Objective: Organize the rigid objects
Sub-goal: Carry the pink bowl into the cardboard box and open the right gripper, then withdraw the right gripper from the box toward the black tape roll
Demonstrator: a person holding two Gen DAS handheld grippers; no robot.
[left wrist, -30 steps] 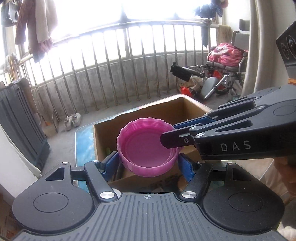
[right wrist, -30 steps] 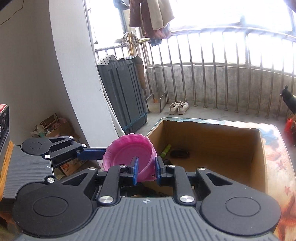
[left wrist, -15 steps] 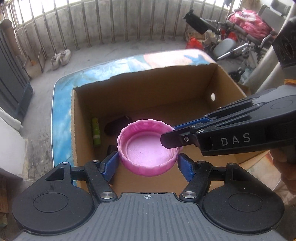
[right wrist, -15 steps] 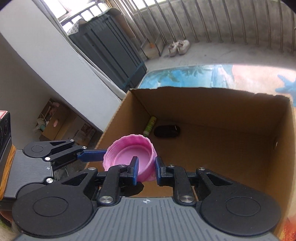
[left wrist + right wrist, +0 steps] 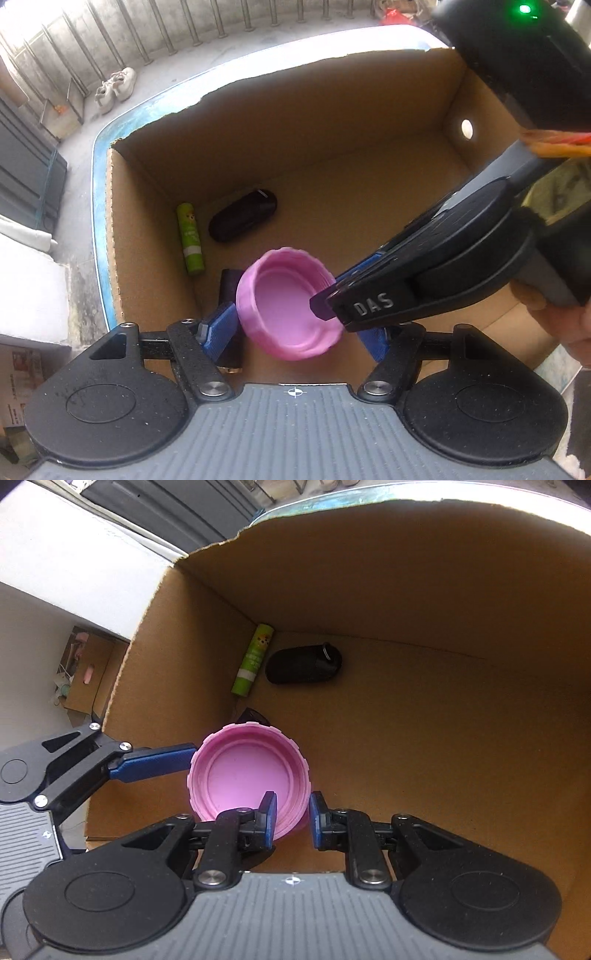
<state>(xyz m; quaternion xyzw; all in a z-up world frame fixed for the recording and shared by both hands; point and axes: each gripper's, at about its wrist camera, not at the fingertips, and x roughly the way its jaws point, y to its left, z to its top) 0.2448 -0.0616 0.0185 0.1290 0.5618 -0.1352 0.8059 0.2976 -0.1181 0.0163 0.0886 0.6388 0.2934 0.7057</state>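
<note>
1. Pink ribbed plastic lid [image 5: 286,302], hollow side up, over open brown cardboard box [image 5: 332,110].
2. Clamped across by left gripper [image 5: 295,332]; wall pinched by right gripper [image 5: 291,818].
3. Inside: green tube [image 5: 253,661], black oval case [image 5: 303,663].
4. Under lid, dark item [image 5: 229,284], mostly hidden.

A pair of pale shoes [image 5: 115,88] sits on the grey floor [image 5: 166,79] by the metal railing [image 5: 110,37], beside a dark slatted panel [image 5: 26,177]
</note>
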